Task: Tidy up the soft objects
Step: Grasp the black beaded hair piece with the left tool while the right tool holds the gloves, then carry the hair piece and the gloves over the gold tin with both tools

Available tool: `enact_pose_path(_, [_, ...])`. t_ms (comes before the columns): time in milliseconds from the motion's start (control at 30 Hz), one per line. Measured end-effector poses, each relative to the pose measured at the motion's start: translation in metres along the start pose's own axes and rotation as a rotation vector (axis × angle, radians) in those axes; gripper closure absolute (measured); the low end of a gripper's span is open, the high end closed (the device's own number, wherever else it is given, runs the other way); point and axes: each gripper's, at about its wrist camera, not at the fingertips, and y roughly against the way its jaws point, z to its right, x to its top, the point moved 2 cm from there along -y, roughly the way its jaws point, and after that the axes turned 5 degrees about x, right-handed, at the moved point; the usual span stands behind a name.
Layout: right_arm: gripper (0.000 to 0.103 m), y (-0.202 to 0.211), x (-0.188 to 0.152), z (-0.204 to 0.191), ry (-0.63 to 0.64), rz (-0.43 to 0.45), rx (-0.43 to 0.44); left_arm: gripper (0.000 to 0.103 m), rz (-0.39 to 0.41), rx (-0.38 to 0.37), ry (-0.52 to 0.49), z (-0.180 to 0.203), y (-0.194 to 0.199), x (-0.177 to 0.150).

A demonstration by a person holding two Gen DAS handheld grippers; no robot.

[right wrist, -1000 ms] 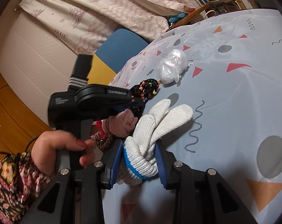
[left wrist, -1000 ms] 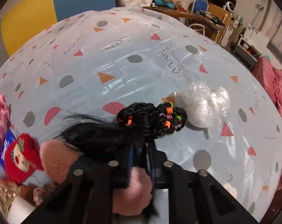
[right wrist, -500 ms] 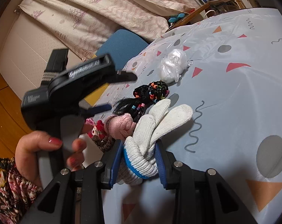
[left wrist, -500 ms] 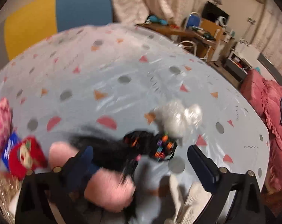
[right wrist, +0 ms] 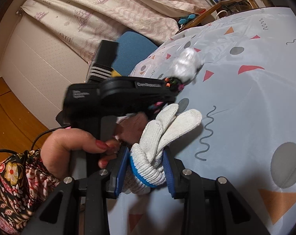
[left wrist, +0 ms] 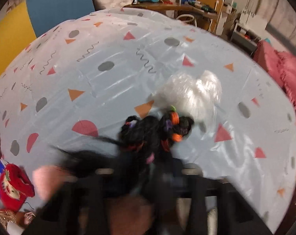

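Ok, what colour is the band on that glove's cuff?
Blue, on a white knit glove; the right wrist view shows it best.

A black hairpiece (left wrist: 148, 135) of braids threaded with orange, purple and green beads lies on the pale patterned surface (left wrist: 89, 74), its loose black strands trailing left over a pink plush item (left wrist: 48, 178). Just beyond the braids sits a crumpled white plastic bag (left wrist: 189, 96), touching their beaded end. A white knit glove (right wrist: 163, 135) with a blue-trimmed cuff points its fingers up and away. At the left edge lie a red knitted item (left wrist: 14, 188) and other soft things, blurred.
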Motion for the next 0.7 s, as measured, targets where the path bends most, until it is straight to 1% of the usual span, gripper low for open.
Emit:
enact_pose_path(67, [0.069, 0.000, 0.000, 0.001, 0.000, 0.001, 0.003, 0.079, 0.040, -0.005, 0.041, -0.005, 0.012, 0.003])
enact_pose_path(133, [0.069, 0.000, -0.001, 0.001, 0.000, 0.000, 0.003, 0.081, 0.090, -0.040, 0.084, -0.009, 0.028, 0.004])
enact_pose_path(200, [0.069, 0.000, -0.001, 0.002, -0.001, 0.000, 0.006, 0.081, 0.142, -0.051, 0.111, -0.017, 0.046, 0.006])
enact_pose_path(267, [0.069, 0.001, -0.002, 0.002, -0.001, 0.001, 0.009, 0.081, 0.179, -0.084, 0.135, -0.021, 0.062, 0.005])
enact_pose_path(367, [0.069, 0.002, -0.001, 0.003, -0.002, 0.001, 0.011, 0.081, 0.248, -0.109, 0.163, -0.032, 0.090, 0.002])
enact_pose_path(467, [0.069, 0.002, -0.001, 0.004, -0.002, 0.001, 0.011, 0.081, 0.312, -0.120, 0.188, -0.043, 0.119, -0.008])
enact_pose_path(533, [0.069, 0.002, -0.001, 0.004, 0.000, 0.000, 0.011, 0.081, 0.337, -0.130, 0.202, -0.050, 0.137, -0.013])
enact_pose_path(567, [0.069, 0.001, -0.001, 0.004, -0.001, -0.001, 0.010, 0.081, 0.362, -0.136, 0.214, -0.054, 0.149, -0.019])
enact_pose_path(700, [0.069, 0.001, -0.001, 0.004, 0.000, -0.002, 0.010, 0.081, 0.417, -0.159, 0.234, -0.063, 0.185, -0.042])
